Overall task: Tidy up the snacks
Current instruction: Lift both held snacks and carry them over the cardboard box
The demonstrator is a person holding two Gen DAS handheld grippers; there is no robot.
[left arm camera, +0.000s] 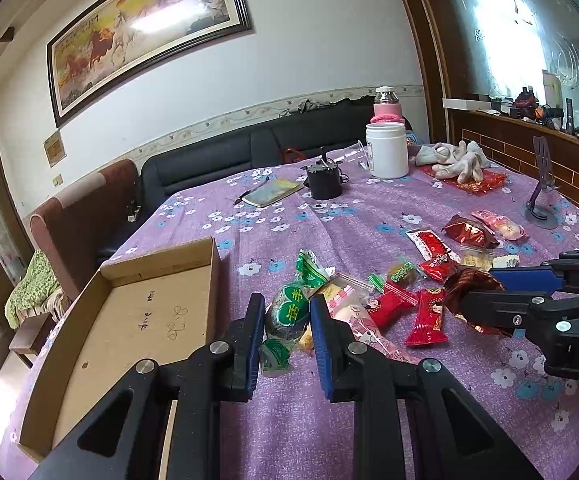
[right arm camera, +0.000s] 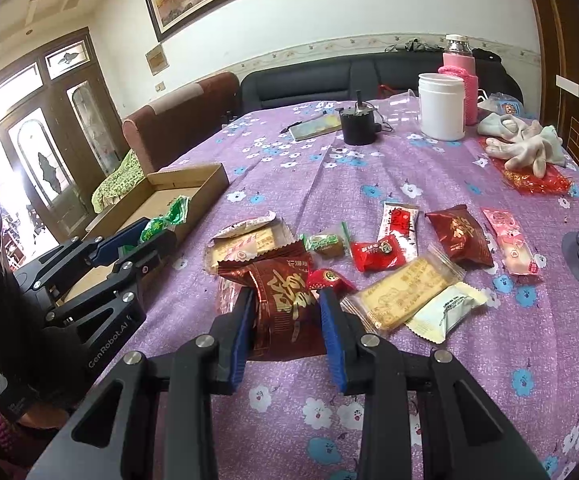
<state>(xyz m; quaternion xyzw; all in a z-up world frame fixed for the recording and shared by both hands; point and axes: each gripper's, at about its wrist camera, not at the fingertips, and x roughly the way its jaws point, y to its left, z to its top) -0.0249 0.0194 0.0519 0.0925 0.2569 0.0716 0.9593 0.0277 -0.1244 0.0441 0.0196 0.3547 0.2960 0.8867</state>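
- Green-wrapped candy [left arm camera: 289, 314] sits low in the left wrist frame, just below centre, pinched between the blue pads of the left gripper [left arm camera: 287, 320]; its jaws stand narrow and clamp it.
- Dark red foil snack packet [right arm camera: 285, 300] lies at lower centre of the right wrist frame, held between the pads of the right gripper [right arm camera: 287, 312], which is closed on it.
- Loose snacks [right arm camera: 401, 256] are scattered across the middle of that frame on the purple flowered tablecloth [right arm camera: 489, 360].
- Cardboard box [left arm camera: 137, 312] lies open at lower left of the left wrist frame, beside the held candy.
- White jar [left arm camera: 387, 148], pink flask [left arm camera: 387, 106] and pale gloves [left arm camera: 459, 160] stand toward the upper right.
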